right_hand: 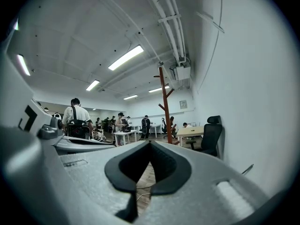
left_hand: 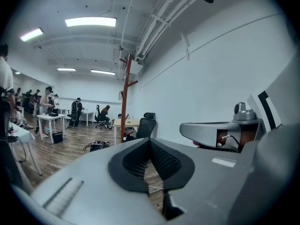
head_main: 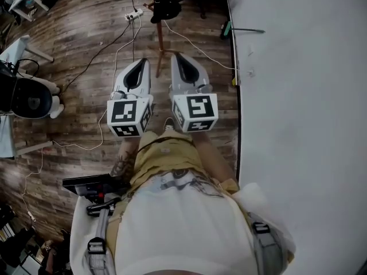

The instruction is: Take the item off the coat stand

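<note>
The task's thing is a dark, lumpy item (head_main: 166, 6) hanging on the reddish-brown wooden coat stand (head_main: 159, 44), which rises from the wood-plank floor (head_main: 80, 62) just beside the white wall (head_main: 298, 96), ahead of both grippers. Only the head view shows the item. In the two gripper views the stand's pole and its short angled pegs are plain, but I cannot pick the item out on them.

From its slumped, irregular outline I judge it to be soft and light, something like cloth or a small bag, though what it is cannot be told from here. A soft thing should give under the pads and not slip much. The safest hold is probably on a bunched part or a strap close to the peg, so that it can be lifted up and clear instead of dragged sideways against the stand.

The left gripper (head_main: 140, 63) has its jaws together with nothing between them. The right gripper (head_main: 179, 57) is likewise closed and empty. Both are held side by side, well apart from the item.

Counted: one coat stand, one item on it, two grippers, and one black office chair (left_hand: 146, 124) near the stand's foot.
</note>
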Motion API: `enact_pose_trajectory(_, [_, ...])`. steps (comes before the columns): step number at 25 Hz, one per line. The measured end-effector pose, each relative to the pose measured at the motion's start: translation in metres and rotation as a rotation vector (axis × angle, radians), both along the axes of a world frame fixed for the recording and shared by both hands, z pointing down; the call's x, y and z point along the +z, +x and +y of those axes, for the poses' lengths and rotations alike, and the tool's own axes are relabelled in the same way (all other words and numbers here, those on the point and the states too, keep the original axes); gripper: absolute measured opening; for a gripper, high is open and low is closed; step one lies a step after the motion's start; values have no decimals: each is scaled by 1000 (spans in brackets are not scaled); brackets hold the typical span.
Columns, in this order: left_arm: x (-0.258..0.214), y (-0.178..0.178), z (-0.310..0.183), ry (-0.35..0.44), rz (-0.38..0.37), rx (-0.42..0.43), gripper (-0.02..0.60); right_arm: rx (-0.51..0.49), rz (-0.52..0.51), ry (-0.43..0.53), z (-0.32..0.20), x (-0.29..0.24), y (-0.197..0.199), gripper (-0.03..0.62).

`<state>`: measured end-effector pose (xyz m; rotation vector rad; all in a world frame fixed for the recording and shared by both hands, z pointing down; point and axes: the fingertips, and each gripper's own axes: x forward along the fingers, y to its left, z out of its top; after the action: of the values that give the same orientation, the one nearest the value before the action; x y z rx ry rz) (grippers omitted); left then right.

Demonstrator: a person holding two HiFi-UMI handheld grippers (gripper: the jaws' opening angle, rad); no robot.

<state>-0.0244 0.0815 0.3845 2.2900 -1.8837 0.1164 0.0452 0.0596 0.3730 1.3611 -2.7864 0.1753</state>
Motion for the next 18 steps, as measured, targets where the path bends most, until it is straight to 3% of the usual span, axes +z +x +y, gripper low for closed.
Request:
enact_pose_trajectory(12, [9, -32, -36, -25, 2, -103, -2, -35, -9, -54, -35, 17, -5, -3])
enact_pose_trajectory(18, [9, -36, -74, -3, 15, -70, -2, -41, 2, -32, -60, 15, -19, -3])
